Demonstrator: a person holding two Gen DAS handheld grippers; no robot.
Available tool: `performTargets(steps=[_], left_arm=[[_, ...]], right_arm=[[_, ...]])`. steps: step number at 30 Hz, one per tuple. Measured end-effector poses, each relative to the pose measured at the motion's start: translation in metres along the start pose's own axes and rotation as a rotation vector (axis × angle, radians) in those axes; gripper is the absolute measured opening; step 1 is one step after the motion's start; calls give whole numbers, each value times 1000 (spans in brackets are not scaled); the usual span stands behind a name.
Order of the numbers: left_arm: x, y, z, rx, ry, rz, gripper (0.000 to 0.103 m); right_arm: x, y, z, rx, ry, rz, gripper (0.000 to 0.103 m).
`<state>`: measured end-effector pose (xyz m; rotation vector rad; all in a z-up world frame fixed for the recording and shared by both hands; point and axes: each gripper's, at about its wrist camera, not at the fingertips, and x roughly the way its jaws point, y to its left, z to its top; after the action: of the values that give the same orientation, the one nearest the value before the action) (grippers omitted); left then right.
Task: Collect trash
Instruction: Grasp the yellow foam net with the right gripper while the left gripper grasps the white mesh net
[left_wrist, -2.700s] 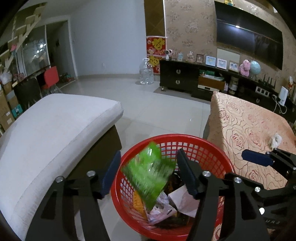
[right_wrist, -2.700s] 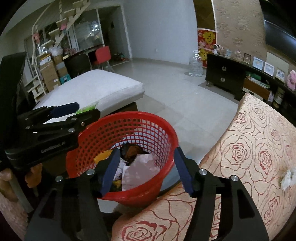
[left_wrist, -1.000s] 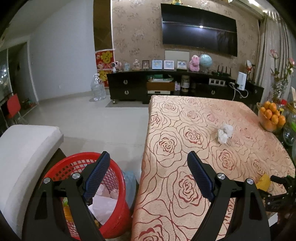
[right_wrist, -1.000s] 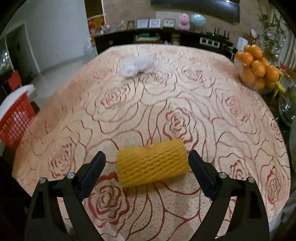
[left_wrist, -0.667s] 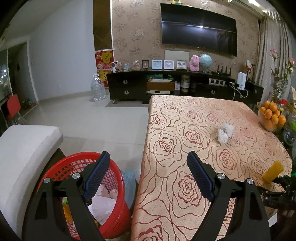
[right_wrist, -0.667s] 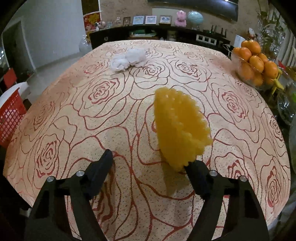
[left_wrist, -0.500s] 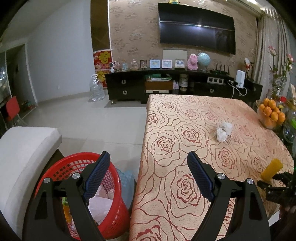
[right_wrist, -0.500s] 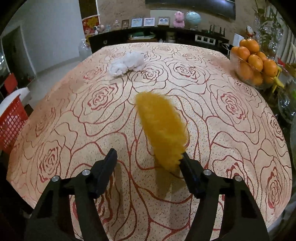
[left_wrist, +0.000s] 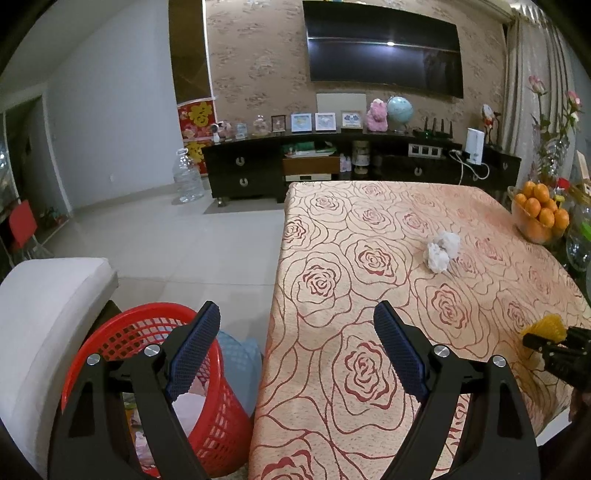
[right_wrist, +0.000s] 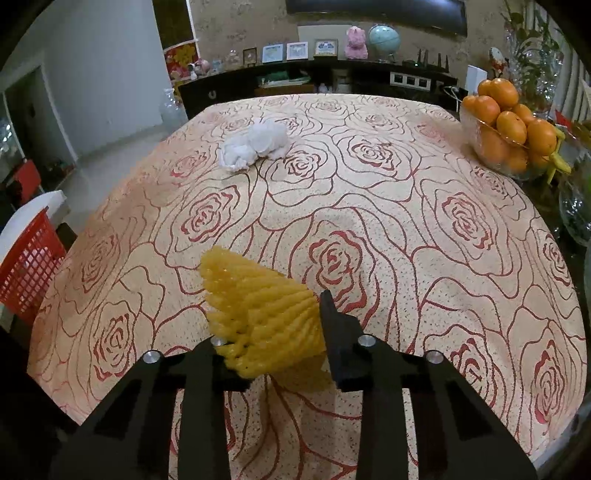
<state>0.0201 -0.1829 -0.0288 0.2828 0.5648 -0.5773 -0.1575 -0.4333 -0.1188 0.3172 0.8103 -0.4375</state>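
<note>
My right gripper (right_wrist: 271, 334) is shut on a yellow foam fruit net (right_wrist: 258, 314) and holds it just above the rose-patterned tablecloth (right_wrist: 369, 206). The net also shows in the left wrist view (left_wrist: 545, 326), at the right gripper's tip. A crumpled white tissue (right_wrist: 255, 146) lies farther back on the table; it also shows in the left wrist view (left_wrist: 441, 249). My left gripper (left_wrist: 295, 350) is open and empty, held over the table's left edge. The red trash basket (left_wrist: 147, 328) stands on the floor under its left finger, with trash inside.
A glass bowl of oranges (right_wrist: 506, 125) stands at the table's right rear, with glassware (right_wrist: 576, 210) beside it. A white cushioned seat (left_wrist: 40, 302) is left of the basket. A dark TV cabinet (left_wrist: 332, 166) lines the far wall beyond tiled floor.
My right gripper has closed on the yellow foam net and lifted it off the cloth, turning it upright. My left gripper has stayed open beside the basket.
</note>
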Motion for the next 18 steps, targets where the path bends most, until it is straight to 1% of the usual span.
performTargets(steps=[4,9,13,15,18], left_arm=[[7,-6,-3,6,10,-14,82],[19,-23,-3,18,26,-61,82],[40,-47,10,45,46,-98,82],[52,-59,15,66,57,-113,86],[75,-84,25,119,68,-136,86]], right_arm=[[-7,-4,3,19,-25,5,24],[-16,-4,8,38,-47,15,24],[-22,-4,13,46,-59,19,24],[-24,-5,15,57,-61,31,24],[-25,-8,16,70,-62,36,24]])
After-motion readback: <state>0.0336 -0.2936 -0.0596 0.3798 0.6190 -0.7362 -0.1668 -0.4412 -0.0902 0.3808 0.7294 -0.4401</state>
